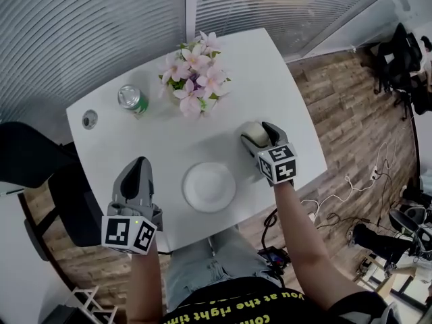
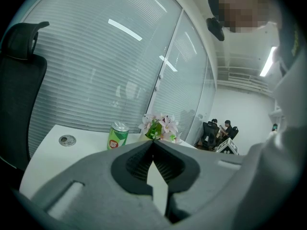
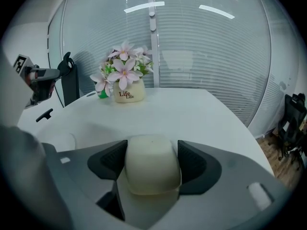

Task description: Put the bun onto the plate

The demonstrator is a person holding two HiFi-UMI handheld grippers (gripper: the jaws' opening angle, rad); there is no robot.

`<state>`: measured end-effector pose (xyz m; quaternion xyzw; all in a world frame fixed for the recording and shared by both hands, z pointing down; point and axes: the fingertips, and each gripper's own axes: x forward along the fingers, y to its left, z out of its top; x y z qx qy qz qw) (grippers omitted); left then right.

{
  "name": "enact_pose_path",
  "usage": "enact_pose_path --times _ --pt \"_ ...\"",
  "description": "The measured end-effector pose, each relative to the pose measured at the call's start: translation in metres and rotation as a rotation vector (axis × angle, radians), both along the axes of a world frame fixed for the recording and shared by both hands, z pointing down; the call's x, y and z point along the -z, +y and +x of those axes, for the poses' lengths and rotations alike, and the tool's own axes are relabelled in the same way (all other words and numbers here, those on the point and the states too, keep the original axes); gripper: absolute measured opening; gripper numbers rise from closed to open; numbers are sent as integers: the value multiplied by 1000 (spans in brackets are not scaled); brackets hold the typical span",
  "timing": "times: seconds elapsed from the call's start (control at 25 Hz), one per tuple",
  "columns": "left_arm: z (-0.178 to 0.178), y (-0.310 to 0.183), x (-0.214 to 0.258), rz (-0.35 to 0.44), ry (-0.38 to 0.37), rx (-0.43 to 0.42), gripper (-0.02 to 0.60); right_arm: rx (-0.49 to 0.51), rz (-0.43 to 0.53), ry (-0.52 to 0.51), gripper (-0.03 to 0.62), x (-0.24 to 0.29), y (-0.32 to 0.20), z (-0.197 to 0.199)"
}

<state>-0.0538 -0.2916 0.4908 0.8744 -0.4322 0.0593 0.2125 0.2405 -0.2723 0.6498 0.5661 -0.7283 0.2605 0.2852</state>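
Head view: a white counter (image 1: 128, 137) carries a round white plate (image 1: 209, 186) near its front edge. The pale, dome-shaped bun (image 1: 251, 132) lies on the counter at about 1 o'clock from the plate, apart from it. The right tongs (image 1: 262, 135) reach down around the bun, one jaw on each side. At 12 o'clock from the plate stands a pot of pink flowers (image 1: 194, 76), and at 11 o'clock a green drink can (image 1: 133, 100). The left tongs (image 1: 140, 162) sit at 9 o'clock from the plate, over the counter's front left edge.

Left gripper view: the left tongs are clenched, their jaw tips meeting with nothing between them. The can and the flowers show beyond them at 12 o'clock, and a black office chair (image 2: 19, 80) stands at 9 o'clock.

Right gripper view: the right tongs are released. Their jaws stand wide, and the bun rests on the counter between the dark pads (image 3: 108, 163), which lie just beside its sides and do not squeeze it. The cream flowerpot sits at 12 o'clock.
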Motion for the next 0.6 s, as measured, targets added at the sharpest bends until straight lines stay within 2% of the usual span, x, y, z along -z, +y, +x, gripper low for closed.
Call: enact_pose_path --times 0.2,0.6 --pt "-4 1 -4 -1 -5 -1 0 -35 24 -63 331 9 0 -3" --pt "-5 6 0 5 8 -5 0 -32 105 -84 331 57 2 -7"
